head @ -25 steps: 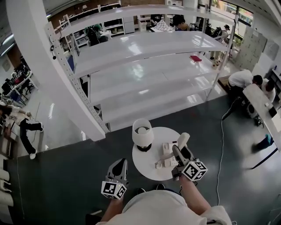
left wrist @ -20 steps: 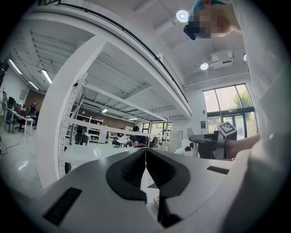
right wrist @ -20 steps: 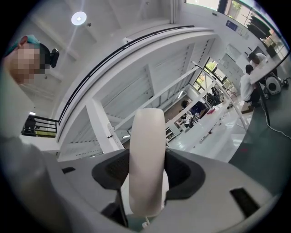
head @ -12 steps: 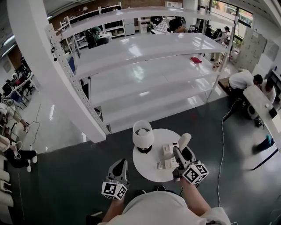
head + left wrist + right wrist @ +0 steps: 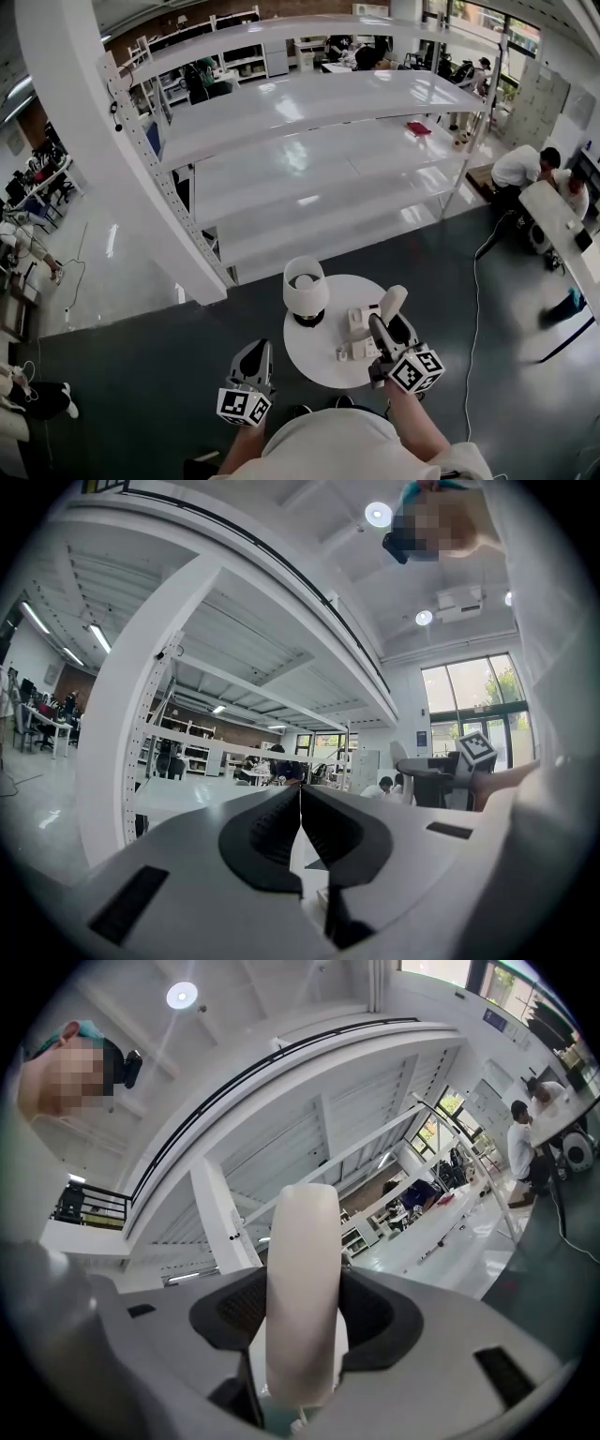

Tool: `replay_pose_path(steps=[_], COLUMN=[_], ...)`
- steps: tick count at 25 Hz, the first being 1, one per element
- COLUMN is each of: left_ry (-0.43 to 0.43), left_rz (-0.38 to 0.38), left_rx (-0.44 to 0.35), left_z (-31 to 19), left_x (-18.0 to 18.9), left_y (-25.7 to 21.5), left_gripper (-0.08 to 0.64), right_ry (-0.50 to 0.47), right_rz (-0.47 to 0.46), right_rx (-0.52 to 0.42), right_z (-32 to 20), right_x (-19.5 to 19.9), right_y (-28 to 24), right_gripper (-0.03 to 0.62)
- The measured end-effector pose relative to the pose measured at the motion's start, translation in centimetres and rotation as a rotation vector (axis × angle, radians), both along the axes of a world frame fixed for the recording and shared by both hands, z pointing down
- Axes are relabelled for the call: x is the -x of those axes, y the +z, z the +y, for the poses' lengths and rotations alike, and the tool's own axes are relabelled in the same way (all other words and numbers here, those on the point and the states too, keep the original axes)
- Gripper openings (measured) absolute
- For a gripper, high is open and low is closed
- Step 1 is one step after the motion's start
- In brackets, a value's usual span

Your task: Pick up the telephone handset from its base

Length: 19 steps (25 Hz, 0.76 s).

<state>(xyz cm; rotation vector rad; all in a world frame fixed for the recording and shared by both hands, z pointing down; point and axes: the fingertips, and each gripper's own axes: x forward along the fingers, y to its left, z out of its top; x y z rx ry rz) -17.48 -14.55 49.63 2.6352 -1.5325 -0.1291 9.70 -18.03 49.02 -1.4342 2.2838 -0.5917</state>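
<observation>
A cream telephone handset (image 5: 393, 302) stands upright over the right side of the round white table (image 5: 317, 354), and my right gripper (image 5: 387, 323) is shut on it. In the right gripper view the handset (image 5: 302, 1279) fills the gap between the dark pads (image 5: 242, 1321), its top end sticking out past my right gripper (image 5: 302, 1326). The white telephone base (image 5: 359, 321) lies on the table just left of the handset. My left gripper (image 5: 252, 359) hangs off the table's near left, and in the left gripper view its jaws (image 5: 300, 810) meet with nothing between them.
A white table lamp (image 5: 305, 285) stands on the table's far left part. Tall white shelving (image 5: 309, 141) runs behind the table on a dark floor. A cable (image 5: 472, 309) trails across the floor at the right, where people crouch by a desk (image 5: 553, 220).
My right gripper has rolled slightly with the handset and shifted very little. The left gripper has stayed where it was.
</observation>
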Motion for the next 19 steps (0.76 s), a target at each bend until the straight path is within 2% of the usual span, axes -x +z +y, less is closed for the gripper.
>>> replay_pose_path(steps=[19], left_ry=[0.002], left_rz=[-0.006], left_rx=[0.011], left_z=[-0.20], left_x=[-0.06], left_y=[0.20], left_gripper=[0.020], right_ry=[-0.006], right_rz=[0.053], right_rx=[-0.004], right_z=[-0.10], right_x=[0.47], right_y=[-0.07], right_gripper=[0.232])
